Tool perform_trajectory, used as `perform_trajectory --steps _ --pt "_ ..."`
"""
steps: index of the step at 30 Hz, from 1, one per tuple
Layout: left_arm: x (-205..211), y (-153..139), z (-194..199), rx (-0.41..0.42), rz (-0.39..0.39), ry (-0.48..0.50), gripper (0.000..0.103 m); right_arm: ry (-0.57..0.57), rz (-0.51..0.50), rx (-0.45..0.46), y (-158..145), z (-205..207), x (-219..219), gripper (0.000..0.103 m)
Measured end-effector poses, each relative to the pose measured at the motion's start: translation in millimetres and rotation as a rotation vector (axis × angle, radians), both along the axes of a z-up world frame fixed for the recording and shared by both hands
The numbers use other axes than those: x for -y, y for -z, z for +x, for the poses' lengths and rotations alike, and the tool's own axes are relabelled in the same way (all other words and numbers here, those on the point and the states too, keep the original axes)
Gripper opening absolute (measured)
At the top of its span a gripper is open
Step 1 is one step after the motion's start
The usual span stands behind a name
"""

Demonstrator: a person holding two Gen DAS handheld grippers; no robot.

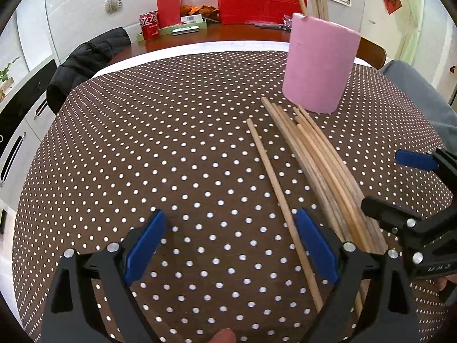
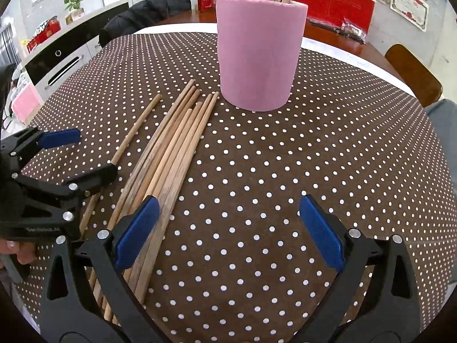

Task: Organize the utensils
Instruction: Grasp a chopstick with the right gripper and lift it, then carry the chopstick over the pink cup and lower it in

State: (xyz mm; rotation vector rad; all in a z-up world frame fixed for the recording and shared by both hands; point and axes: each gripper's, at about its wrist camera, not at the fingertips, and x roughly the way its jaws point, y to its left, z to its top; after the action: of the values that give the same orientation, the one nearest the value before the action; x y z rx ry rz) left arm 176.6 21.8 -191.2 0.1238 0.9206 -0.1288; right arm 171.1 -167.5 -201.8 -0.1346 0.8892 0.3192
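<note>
A brown cloth [image 1: 171, 154] dotted with small white spots covers the round table, its weave fine and matte. In the left wrist view, the left gripper [image 1: 231, 245] hovers low over bare cloth with its black plastic arms spread and blue pads wide apart, holding nothing; a fingertip of the holding hand shows at the bottom edge. Just past its right pad lies a single stick [image 1: 274, 188], a thin, round, pale wooden rod running away from the camera, its near end passing behind that pad. Right of it, slightly apart, lies the bundle [image 1: 322, 171]: several similar rods, some paler, some greyer and worn, pressed side by side and fanning a little at the far ends. Those far ends stop just short of the cup [image 1: 320, 65], an upright pink cylinder with a soft, matte surface, from which more sticks rise. At the far right, the right gripper [image 1: 400, 183] reaches in from the side, its fingers parted and empty, the lower finger over the bundle's near part. In the right wrist view the same gripper [image 2: 228, 234] is spread wide over the cloth, its left pad [image 2: 137, 231] above the bundle [image 2: 171, 154], with the cup [image 2: 257, 51] ahead and the left gripper [image 2: 82, 157] open beside the single stick [image 2: 137, 125].
</note>
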Motion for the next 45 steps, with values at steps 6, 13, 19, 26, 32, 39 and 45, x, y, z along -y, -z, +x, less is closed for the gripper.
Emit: perform_trajectory --steps 6,13,19,26,32,39,45 --pt "0 0 -2 0.000 0.000 -0.001 0.091 0.011 -0.032 0.011 1 -2 1 0.096" --pt "0 0 -2 0.000 -0.001 -0.002 0.091 0.029 -0.043 0.005 2 5 -10 0.096" --pt "-3 1 1 0.000 -0.001 0.000 0.091 0.036 -0.029 -0.005 0 14 -8 0.083" --pt "0 0 27 -0.026 0.005 -0.006 0.091 0.024 -0.036 -0.024 -7 37 -19 0.061" --pt "11 -7 35 -0.045 0.007 0.043 0.045 -0.044 -0.064 -0.036 -11 40 -39 0.008" --pt "11 -9 22 -0.030 -0.049 0.040 0.006 -0.059 0.089 -0.027 -13 30 -14 0.006" --pt "-5 -26 7 0.056 -0.149 -0.005 0.006 -0.088 0.275 0.027 -32 19 8 0.006"
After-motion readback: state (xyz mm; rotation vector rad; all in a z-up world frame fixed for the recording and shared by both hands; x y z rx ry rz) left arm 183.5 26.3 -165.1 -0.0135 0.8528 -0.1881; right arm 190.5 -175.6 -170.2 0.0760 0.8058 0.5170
